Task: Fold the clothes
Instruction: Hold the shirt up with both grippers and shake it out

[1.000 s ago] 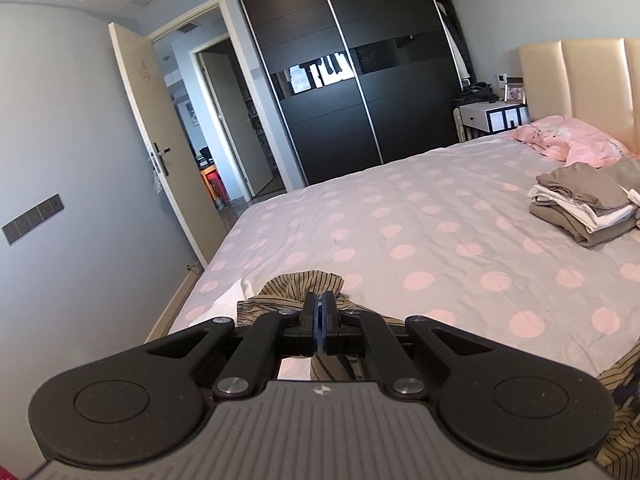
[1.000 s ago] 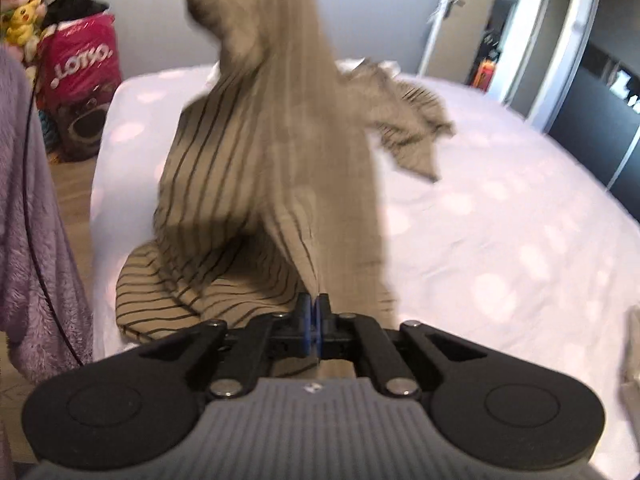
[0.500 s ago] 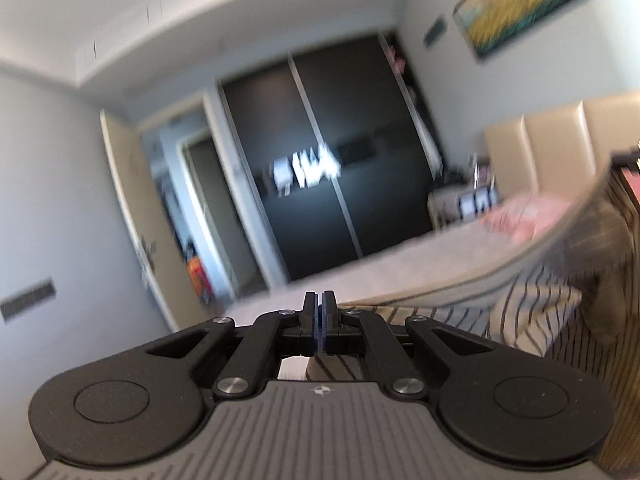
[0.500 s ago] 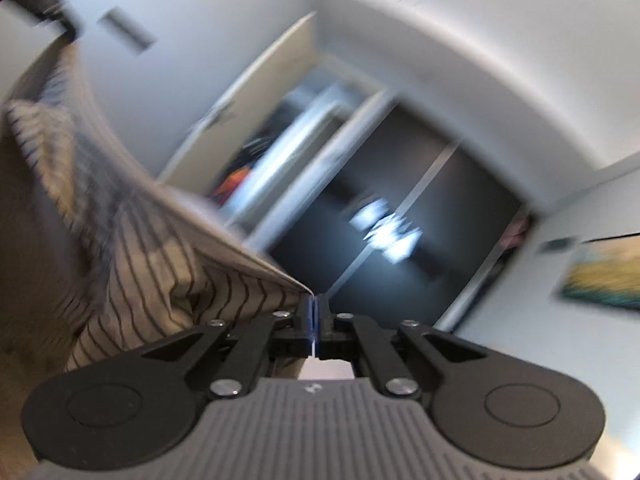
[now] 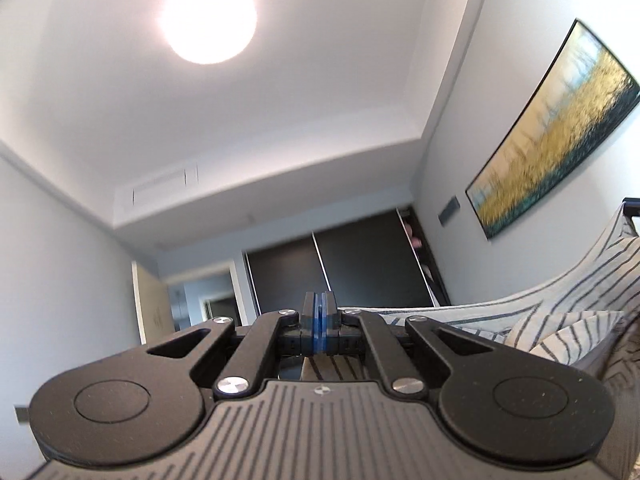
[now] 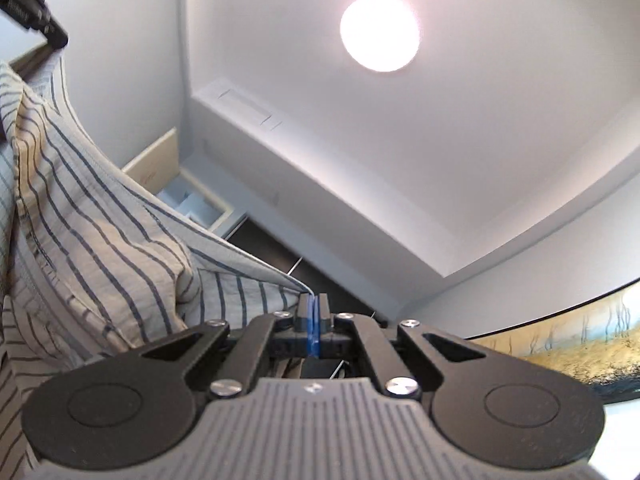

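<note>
You've swung both grippers up off the bed: left gripper (image 5: 319, 306) and right gripper (image 6: 313, 309) both clamped tight on the striped shirt (image 6: 100, 216), now hanging btwn them at 3 o'clock left view, 9 o'clock right, ready to spread.

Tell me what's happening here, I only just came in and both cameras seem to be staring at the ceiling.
A person is holding up a striped shirt with a gripper in each hand. The left gripper and the right gripper each have their jaws shut on an edge of the shirt, and the cloth hangs stretched between them. Both point upward toward the ceiling light. No fold has been made yet.
</note>
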Demonstrator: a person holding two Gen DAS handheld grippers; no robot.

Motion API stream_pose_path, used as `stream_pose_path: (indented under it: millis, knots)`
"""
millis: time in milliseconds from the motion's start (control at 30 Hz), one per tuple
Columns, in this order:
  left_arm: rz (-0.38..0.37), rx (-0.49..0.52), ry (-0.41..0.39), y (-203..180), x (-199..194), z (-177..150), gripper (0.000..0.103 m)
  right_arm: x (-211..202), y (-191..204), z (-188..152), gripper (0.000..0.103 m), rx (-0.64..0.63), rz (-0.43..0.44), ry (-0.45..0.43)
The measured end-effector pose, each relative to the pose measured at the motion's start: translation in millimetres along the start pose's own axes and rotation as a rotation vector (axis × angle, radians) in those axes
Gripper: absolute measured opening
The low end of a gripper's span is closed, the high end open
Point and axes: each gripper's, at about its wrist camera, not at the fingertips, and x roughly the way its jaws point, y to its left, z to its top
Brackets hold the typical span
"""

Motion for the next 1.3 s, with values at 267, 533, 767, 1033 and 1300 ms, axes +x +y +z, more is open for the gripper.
stream_pose_path:
  millis: [267, 533, 767, 1033, 1300]
  knots:
    - [0.007, 0.041, 0.019, -17, 12, 16, 0.000, -17, -28, 22, 0.000, 0.006, -0.026, -0.046]
    - [-0.016, 0.075, 0.176, -30, 72, -44, 0.000, 19, 12, -28, 0.000, 0.021, 0.055, 0.057]
    - [-0.087, 0.098, 0.421, -47, 136, -155, 0.000, 68, 71, -116, 0.000, 0.039, 0.197, 0.254]
    - [-0.142, 0.093, 0.646, -76, 214, -301, 0.000, 134, 167, -245, 0.000, 0.065, 0.338, 0.518]
    - [-0.172, 0.089, 0.837, -112, 303, -442, 0.000, 231, 268, -370, 0.000, 0.044, 0.439, 0.731]
